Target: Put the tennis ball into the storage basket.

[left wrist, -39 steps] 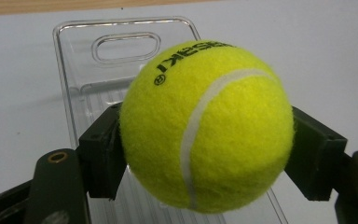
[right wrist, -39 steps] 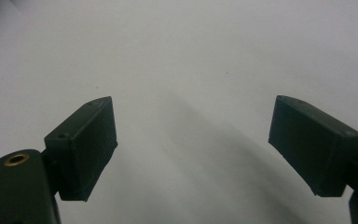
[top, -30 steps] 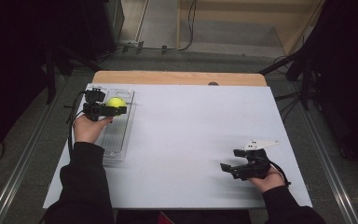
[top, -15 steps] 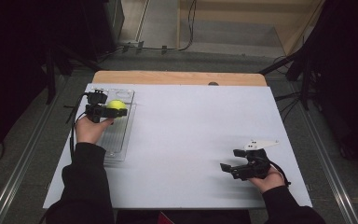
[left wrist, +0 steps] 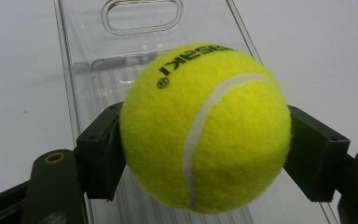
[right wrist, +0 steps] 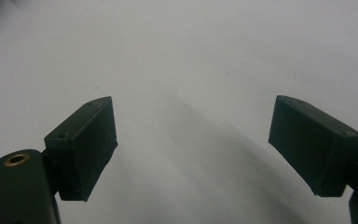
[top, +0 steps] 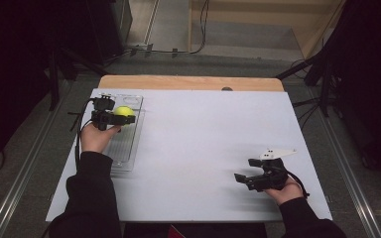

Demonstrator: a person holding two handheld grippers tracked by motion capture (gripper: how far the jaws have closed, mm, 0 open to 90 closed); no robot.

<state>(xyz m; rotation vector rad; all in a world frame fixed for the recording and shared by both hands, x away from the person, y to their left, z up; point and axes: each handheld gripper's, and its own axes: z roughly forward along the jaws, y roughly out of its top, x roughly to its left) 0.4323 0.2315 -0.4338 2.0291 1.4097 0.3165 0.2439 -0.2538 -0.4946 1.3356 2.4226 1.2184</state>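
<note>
Tennis ball (left wrist: 205,128) — bright yellow-green felt with a white seam — sits between the two black jaws of the left gripper (top: 113,118), over the far end of a clear plastic tray (top: 124,148) at the far left of the white table (top: 203,144). Its black print appears upside down in the left gripper view; the letters "SRKI" and a small round mark can be read, the rest curves out of sight. The jaws have just been opening, though both pads look to be against the felt. Near right, the right gripper (top: 258,177) rests in the hand with jaws spread wide on nothing.
</note>
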